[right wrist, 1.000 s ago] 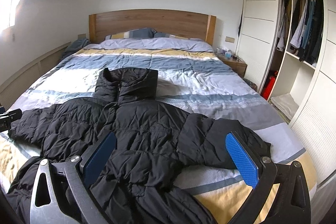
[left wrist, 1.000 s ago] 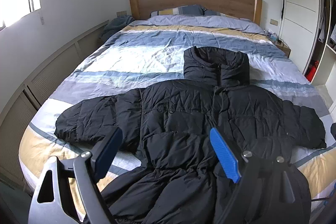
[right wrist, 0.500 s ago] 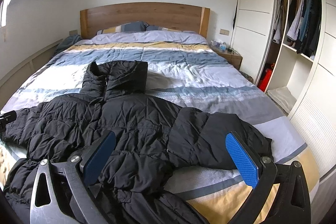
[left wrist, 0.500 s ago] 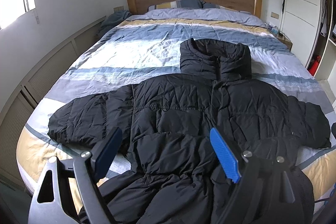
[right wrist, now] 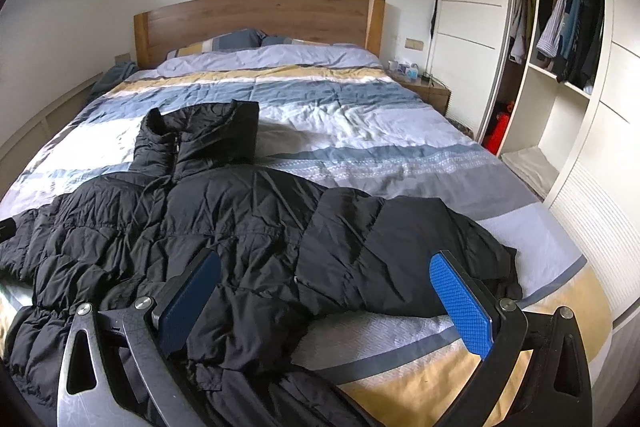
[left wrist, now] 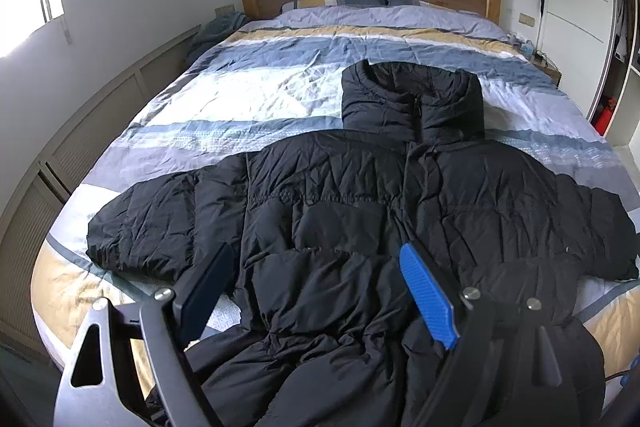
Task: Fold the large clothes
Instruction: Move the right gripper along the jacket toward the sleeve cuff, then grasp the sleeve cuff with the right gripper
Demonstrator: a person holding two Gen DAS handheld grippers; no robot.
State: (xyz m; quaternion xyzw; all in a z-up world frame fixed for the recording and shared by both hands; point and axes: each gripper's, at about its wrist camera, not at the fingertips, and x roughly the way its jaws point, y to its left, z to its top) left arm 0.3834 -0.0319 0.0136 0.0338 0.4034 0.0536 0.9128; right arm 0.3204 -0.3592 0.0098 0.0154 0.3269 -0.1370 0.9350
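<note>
A large black puffer jacket lies front up on the striped bed, sleeves spread to both sides, hood toward the headboard, hem hanging over the near edge. My left gripper is open and empty, above the jacket's lower front. In the right wrist view the jacket fills the near left, its right sleeve bent toward the bed's right edge. My right gripper is open and empty, above that sleeve and the jacket's side.
A wooden headboard and pillows stand at the far end. A low panelled wall runs along the left. A nightstand and an open wardrobe with hanging clothes are on the right.
Both grippers have moved forward and slightly lower toward the jacket, which looks larger in both views. Both stay open; the jacket has not moved.
</note>
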